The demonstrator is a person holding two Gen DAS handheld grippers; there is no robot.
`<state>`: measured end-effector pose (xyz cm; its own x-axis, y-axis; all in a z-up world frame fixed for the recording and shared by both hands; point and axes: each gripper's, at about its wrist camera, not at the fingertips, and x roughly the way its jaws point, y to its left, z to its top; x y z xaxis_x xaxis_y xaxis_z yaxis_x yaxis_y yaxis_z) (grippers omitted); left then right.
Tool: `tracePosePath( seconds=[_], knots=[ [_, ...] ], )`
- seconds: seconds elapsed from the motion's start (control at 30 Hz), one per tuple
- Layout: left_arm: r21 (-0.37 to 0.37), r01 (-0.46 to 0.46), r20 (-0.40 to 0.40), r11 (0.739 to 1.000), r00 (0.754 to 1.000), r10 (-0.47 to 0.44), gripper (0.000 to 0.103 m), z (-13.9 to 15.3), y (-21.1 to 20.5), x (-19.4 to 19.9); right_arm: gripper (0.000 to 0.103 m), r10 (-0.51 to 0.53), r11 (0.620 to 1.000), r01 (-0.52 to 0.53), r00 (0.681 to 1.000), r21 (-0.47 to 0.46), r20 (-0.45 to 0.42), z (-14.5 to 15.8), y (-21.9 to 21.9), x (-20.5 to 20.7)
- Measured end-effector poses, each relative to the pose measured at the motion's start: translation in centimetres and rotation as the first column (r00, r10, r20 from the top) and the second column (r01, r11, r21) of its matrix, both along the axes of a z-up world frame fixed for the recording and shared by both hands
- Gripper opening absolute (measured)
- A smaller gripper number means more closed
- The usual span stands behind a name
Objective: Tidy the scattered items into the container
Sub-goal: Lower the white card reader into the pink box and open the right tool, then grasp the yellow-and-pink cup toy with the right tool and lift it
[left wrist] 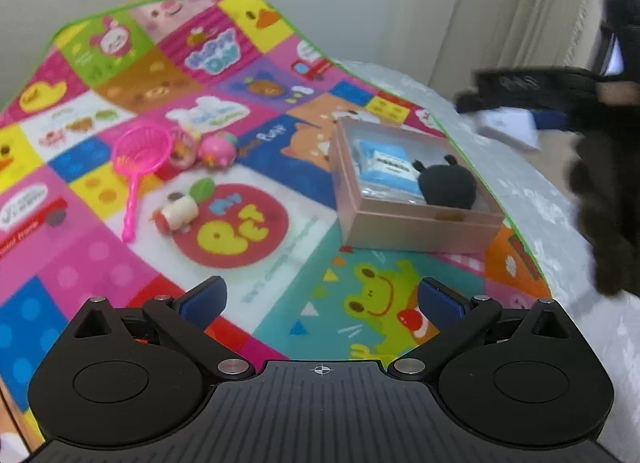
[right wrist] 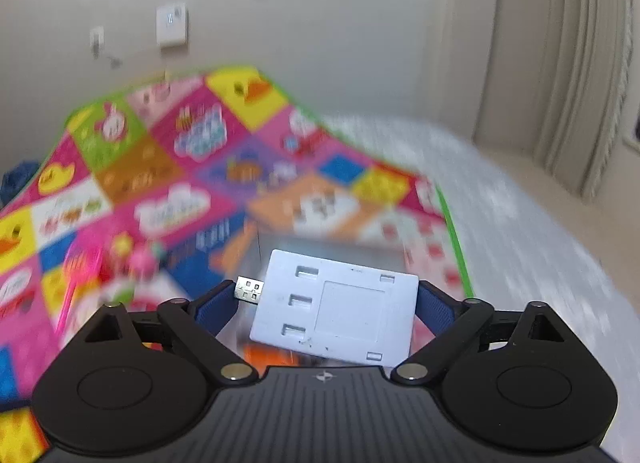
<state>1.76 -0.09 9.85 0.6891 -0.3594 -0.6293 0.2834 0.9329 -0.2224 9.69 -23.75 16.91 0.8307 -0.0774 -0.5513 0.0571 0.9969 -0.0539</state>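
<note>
A pinkish cardboard box [left wrist: 416,229] sits on the colourful play mat [left wrist: 256,275] and holds a blue packet [left wrist: 386,169] and a black plush toy [left wrist: 448,185]. A pink toy strainer [left wrist: 140,159], a pink round toy [left wrist: 218,149] and a small white and red toy [left wrist: 178,215] lie scattered left of the box. My left gripper [left wrist: 320,303] is open and empty above the mat. My right gripper [right wrist: 326,303] is shut on a white USB hub [right wrist: 340,309], held in the air over the blurred box [right wrist: 280,247]. It also shows in the left wrist view [left wrist: 508,125], far right.
The mat lies on a pale patterned bed cover [left wrist: 532,199] that runs past the mat's green edge on the right. A wall with a white switch plate [right wrist: 172,25] stands behind. Curtains [right wrist: 580,63] hang at the right.
</note>
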Motion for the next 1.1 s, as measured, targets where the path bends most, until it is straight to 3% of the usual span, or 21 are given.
tracePosePath(
  seconds=[0.1, 0.2, 0.33, 0.5, 0.7, 0.8, 0.87, 0.93, 1.1],
  knots=[
    [-0.029, -0.053, 0.035, 0.998, 0.998, 0.054, 0.103, 0.9, 2.2, 0.2, 0.103, -0.061, 0.997, 0.065, 0.996, 0.051, -0.069, 0.1, -0.3, 3.9],
    [-0.039, -0.164, 0.047, 0.986, 0.985, 0.166, 0.103, 1.5, 4.2, 0.9, 0.103, -0.091, 0.986, 0.102, 0.992, 0.133, -0.087, 0.7, -0.7, 4.4],
    [0.009, -0.261, 0.066, 0.965, 0.963, 0.260, 0.103, 1.5, 6.4, 2.0, 0.103, -0.110, 0.989, 0.120, 0.988, 0.082, -0.112, 0.5, 1.8, 5.0],
    [0.044, -0.360, 0.095, 0.932, 0.930, 0.355, 0.103, 0.2, 9.8, 3.0, 0.103, -0.022, 0.995, 0.037, 0.987, 0.089, -0.159, -1.1, 8.3, 6.7],
    [-0.039, -0.460, -0.039, 0.887, 0.888, 0.458, 0.103, -2.2, 13.4, 4.8, 0.102, 0.088, 0.986, -0.052, 0.968, 0.155, -0.237, -4.9, 16.7, 12.3],
    [-0.052, -0.457, -0.049, 0.888, 0.889, 0.455, 0.103, -2.8, 13.7, 4.8, 0.095, 0.109, 0.979, -0.058, 0.959, 0.196, -0.261, -6.8, 19.4, 15.6],
    [-0.056, -0.459, -0.050, 0.887, 0.888, 0.456, 0.103, -3.4, 13.8, 5.0, 0.096, 0.106, 0.970, -0.037, 0.953, 0.239, -0.285, -8.6, 20.4, 17.8],
    [-0.060, -0.465, -0.065, 0.883, 0.885, 0.462, 0.103, -4.1, 14.0, 5.5, 0.103, 0.083, 0.968, 0.001, 0.943, 0.251, -0.323, -10.5, 21.2, 19.9],
    [-0.068, -0.473, -0.147, 0.878, 0.875, 0.460, 0.103, -6.2, 14.7, 6.7, 0.102, 0.066, 0.965, 0.038, 0.922, 0.258, -0.382, -13.9, 22.5, 22.8]
  ],
)
